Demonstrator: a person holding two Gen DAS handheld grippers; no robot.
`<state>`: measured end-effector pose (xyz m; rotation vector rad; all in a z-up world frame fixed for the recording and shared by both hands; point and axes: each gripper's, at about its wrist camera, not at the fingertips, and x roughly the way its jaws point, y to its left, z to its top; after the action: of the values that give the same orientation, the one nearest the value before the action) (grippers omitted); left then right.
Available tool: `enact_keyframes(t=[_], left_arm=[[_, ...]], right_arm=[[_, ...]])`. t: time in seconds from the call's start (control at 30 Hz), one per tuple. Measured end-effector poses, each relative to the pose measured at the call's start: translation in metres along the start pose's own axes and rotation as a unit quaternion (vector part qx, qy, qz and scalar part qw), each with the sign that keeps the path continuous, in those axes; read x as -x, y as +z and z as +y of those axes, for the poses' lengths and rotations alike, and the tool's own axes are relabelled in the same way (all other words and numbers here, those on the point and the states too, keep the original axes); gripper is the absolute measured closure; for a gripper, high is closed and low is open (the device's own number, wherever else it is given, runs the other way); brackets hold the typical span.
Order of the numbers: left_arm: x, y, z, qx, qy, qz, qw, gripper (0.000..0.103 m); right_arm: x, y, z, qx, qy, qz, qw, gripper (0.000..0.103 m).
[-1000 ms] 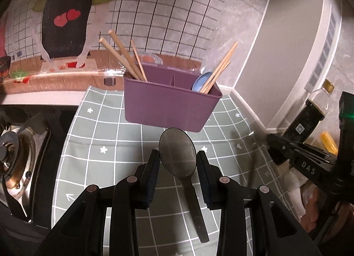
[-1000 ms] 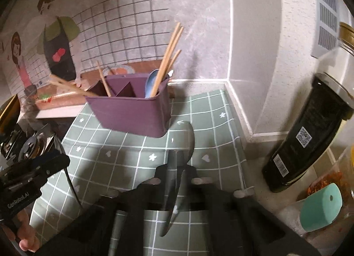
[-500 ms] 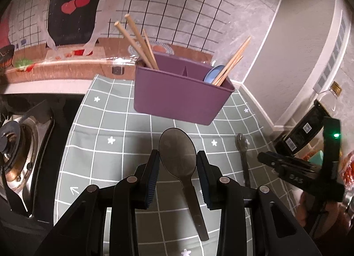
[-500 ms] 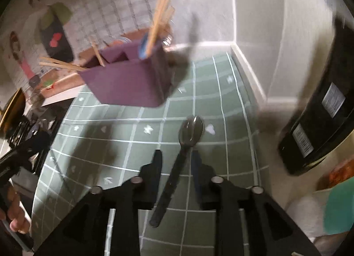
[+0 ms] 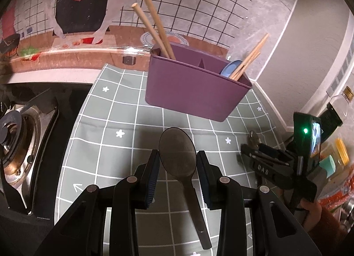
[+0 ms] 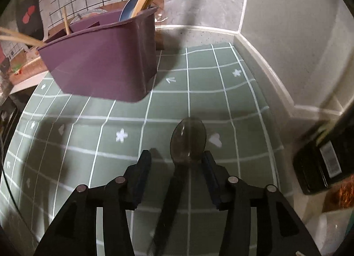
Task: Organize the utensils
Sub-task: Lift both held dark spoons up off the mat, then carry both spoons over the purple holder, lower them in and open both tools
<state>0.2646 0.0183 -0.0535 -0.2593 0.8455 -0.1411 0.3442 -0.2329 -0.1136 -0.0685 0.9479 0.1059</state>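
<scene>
A purple divided caddy [image 5: 194, 92] [image 6: 104, 65] stands on the green checked mat [image 5: 124, 123], holding wooden chopsticks [image 5: 157, 28] and a blue spoon [image 5: 230, 70]. My left gripper [image 5: 178, 161] is shut on a large dark spoon [image 5: 177, 152], pads against the sides of its bowl, handle trailing back below. My right gripper [image 6: 177, 158] [image 5: 250, 152] is low over the mat with its jaws opening. A smaller metal spoon [image 6: 188, 141] [image 5: 253, 138] lies on the mat between its fingers, and the pads stand clear of it.
A gas burner [image 5: 13, 136] sits off the mat's left edge. A dark bottle [image 6: 327, 163] and jars stand at the right by the wall corner. A hand [image 5: 312, 209] holds the right gripper. Bare mat lies in front of the caddy.
The right gripper came down toward the mat and went from shut on the small spoon's handle to jaws apart, leaving the spoon lying there. The left gripper kept its spoon and edged toward the caddy.
</scene>
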Motion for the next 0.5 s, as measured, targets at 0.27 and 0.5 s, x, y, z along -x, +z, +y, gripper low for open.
enact_keyframes(t=[0.27,0.5], left_arm=[[0.003,0.0,0.001,0.0,0.006,0.002,1.0,0.068],[0.013,0.003,-0.01,-0.018,0.006,-0.005,0.9998,0.068]], right_arm=[[0.001,0.015,0.002,0.002,0.0,-0.006,1.0,0.073],[0.043,0.012,0.012,0.008,0.013,-0.044,0.999,0.073]])
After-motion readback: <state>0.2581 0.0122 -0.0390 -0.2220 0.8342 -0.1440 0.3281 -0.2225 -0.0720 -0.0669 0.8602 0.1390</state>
